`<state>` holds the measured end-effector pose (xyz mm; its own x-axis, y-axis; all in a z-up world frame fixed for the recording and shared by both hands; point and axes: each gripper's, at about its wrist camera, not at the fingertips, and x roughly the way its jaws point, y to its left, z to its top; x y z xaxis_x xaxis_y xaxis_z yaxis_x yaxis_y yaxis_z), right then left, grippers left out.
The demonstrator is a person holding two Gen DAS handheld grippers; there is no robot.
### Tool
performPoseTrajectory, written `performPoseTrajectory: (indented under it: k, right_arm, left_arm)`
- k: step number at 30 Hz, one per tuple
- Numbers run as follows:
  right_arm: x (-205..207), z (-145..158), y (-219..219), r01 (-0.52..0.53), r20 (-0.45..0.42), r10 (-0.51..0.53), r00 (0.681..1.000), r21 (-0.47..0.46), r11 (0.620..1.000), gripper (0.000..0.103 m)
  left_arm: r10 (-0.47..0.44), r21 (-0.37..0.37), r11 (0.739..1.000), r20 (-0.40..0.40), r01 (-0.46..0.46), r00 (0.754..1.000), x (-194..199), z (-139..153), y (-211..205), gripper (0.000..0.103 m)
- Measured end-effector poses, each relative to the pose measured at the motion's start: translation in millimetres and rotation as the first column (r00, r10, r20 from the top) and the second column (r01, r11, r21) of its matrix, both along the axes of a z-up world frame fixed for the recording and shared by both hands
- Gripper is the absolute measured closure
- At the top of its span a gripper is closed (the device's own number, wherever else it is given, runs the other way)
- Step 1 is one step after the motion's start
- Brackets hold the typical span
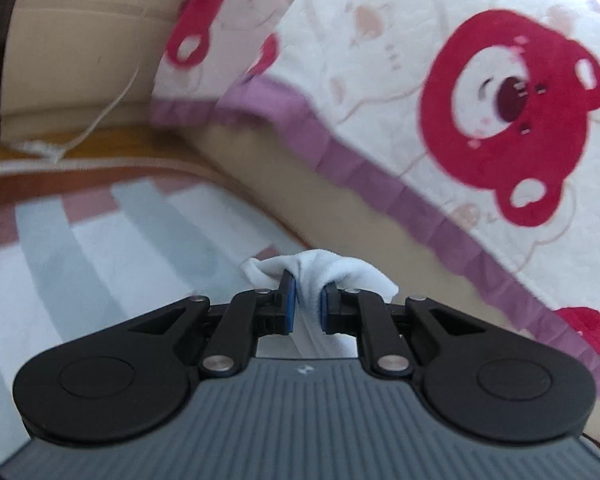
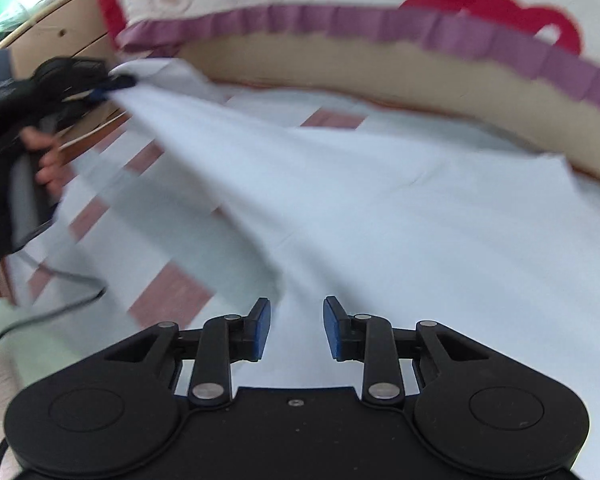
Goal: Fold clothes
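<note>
A white garment point(image 2: 380, 208) lies spread over a striped rug point(image 2: 168, 300), one corner pulled up and to the left. My left gripper point(image 1: 308, 300) is shut on a bunched white edge of that garment point(image 1: 320, 276). In the right wrist view the left gripper point(image 2: 112, 84) appears at far left, held by a hand point(image 2: 46, 156), with the cloth stretched tight from it. My right gripper point(image 2: 296, 320) hovers open just above the near part of the garment, nothing between its blue pads point(image 2: 262, 320).
A bed with a white quilt point(image 1: 380, 60) printed with red bears and edged in a purple frill point(image 2: 420, 28) rises beyond the rug point(image 1: 100, 240). Its beige base point(image 2: 380, 80) borders the garment's far side. A white cord point(image 1: 112, 100) hangs by a wooden cabinet at left.
</note>
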<state>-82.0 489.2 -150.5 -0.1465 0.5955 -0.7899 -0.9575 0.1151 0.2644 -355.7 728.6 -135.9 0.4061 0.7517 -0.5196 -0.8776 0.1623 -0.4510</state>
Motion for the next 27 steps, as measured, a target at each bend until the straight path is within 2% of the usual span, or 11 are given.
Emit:
performPoseTrajectory:
  k: [3,5,9,10,11,14,16,18,20,23,27]
  right_arm:
    - [-16.0,-10.9,5.5,-0.019,-0.003,0.018,1.000,-0.046,0.999,0.060]
    - [-27.9,-17.8,9.9,-0.020,0.059,0.024,0.998,-0.075,0.997,0.054]
    - [-50.1,-25.7,13.0,-0.015,0.186,0.032,0.982,-0.093,0.996,0.054]
    - [-54.4,-26.6,15.1,-0.017,0.213,0.037,0.976,-0.096,0.995,0.056]
    - [-55.8,-25.7,15.1,-0.021,0.220,0.041,0.975,-0.094,0.995,0.064]
    - [-48.2,-15.3,6.8,-0.037,0.161,0.047,0.986,-0.068,0.997,0.093]
    - [-43.2,-8.5,1.2,-0.047,0.122,0.052,0.991,-0.051,0.998,0.094]
    - [-38.1,-1.6,-4.3,-0.056,0.082,0.058,0.995,-0.033,0.998,0.094]
    - [-34.5,5.8,-10.8,-0.074,0.047,0.075,0.996,-0.018,0.997,0.094]
    - [-35.8,2.6,-16.0,-0.103,0.042,0.104,0.994,-0.037,0.994,0.094]
    - [-37.1,-7.0,-19.9,-0.123,0.042,0.126,0.991,-0.070,0.990,0.094]
  left_arm:
    - [0.010,-0.064,0.998,0.037,-0.008,0.999,-10.7,-14.4,16.6,0.087]
    - [0.019,-0.098,0.995,0.069,-0.013,0.997,-21.5,-22.9,29.0,0.085]
    - [0.051,-0.109,0.993,0.056,-0.044,0.997,-37.8,-20.7,34.3,0.088]
    - [0.058,-0.111,0.992,0.052,-0.052,0.997,-41.9,-20.1,35.6,0.088]
    - [0.066,-0.114,0.992,0.048,-0.060,0.997,-46.0,-19.5,36.9,0.088]
    - [0.089,-0.121,0.989,0.038,-0.084,0.995,-58.2,-17.8,40.9,0.085]
    - [0.067,-0.138,0.989,0.037,-0.061,0.997,-57.9,-21.2,43.6,0.082]
    - [0.034,-0.157,0.987,0.038,-0.028,0.999,-55.3,-25.8,46.3,0.073]
    - [0.001,-0.177,0.984,0.039,0.006,0.999,-52.7,-30.4,49.0,0.072]
    - [-0.048,-0.206,0.977,0.043,0.056,0.998,-48.7,-37.3,53.0,0.058]
    - [-0.110,-0.236,0.965,0.044,0.117,0.993,-42.7,-46.1,58.3,0.056]
